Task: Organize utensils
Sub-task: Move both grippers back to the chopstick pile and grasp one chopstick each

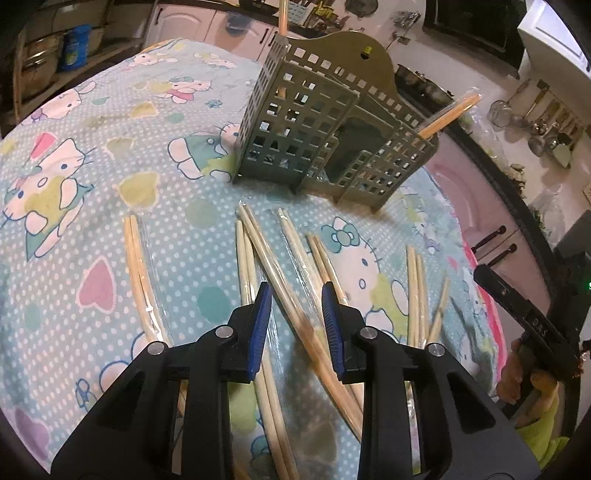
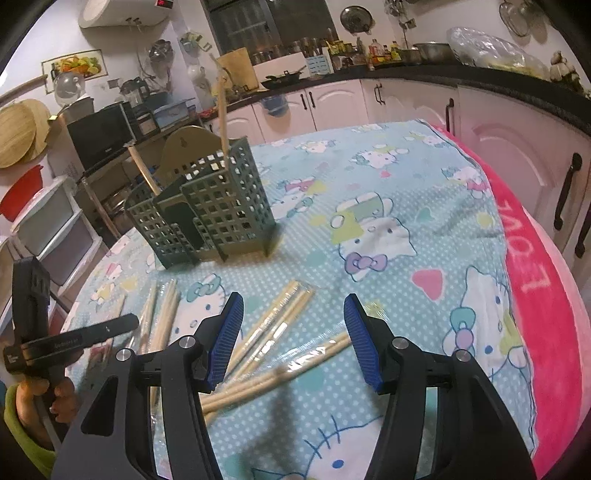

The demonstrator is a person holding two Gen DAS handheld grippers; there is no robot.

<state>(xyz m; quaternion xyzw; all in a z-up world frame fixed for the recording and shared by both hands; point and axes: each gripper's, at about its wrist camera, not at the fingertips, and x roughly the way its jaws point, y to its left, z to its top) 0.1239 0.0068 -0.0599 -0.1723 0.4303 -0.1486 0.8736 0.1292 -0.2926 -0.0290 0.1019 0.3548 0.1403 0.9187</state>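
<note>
Several plastic-wrapped pairs of wooden chopsticks (image 1: 284, 280) lie scattered on a Hello Kitty tablecloth (image 1: 110, 184). A grey-green perforated utensil holder (image 1: 332, 140) stands behind them, with a chopstick pair in its left compartment (image 1: 282, 22) and one in its right compartment (image 1: 450, 116). My left gripper (image 1: 297, 299) is open, low over the pile, its fingers straddling one wrapped pair. My right gripper (image 2: 293, 317) is open and empty above the chopsticks (image 2: 280, 332). The holder (image 2: 207, 214) also shows in the right wrist view.
The other hand-held gripper shows at the right edge of the left view (image 1: 524, 314) and at the left edge of the right view (image 2: 33, 332). Kitchen cabinets (image 2: 517, 155) and a counter surround the table. A pink cloth (image 2: 535, 295) edges the table's right side.
</note>
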